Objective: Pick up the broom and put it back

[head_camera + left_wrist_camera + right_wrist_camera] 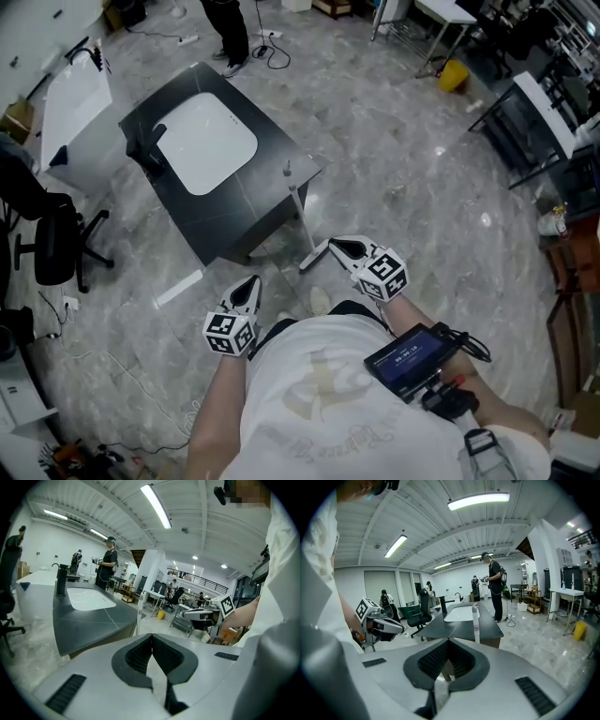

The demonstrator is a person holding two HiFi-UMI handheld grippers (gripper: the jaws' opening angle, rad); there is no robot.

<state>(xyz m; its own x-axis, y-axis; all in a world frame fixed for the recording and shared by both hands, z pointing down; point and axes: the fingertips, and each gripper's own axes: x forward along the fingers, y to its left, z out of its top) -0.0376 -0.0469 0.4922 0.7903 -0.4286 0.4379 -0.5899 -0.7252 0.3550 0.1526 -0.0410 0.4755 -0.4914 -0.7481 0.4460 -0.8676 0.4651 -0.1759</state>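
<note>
White broom (298, 211) is standing upright just ahead of the right gripper (328, 248). It and the left gripper (251, 286) are sitting closed, empty.

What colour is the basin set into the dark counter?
White. The basin stands out against the black counter; the head view shows it best.

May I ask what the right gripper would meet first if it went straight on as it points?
Most likely the white broom handle at the dark counter's corner, though it sits slightly right of centre.
</note>
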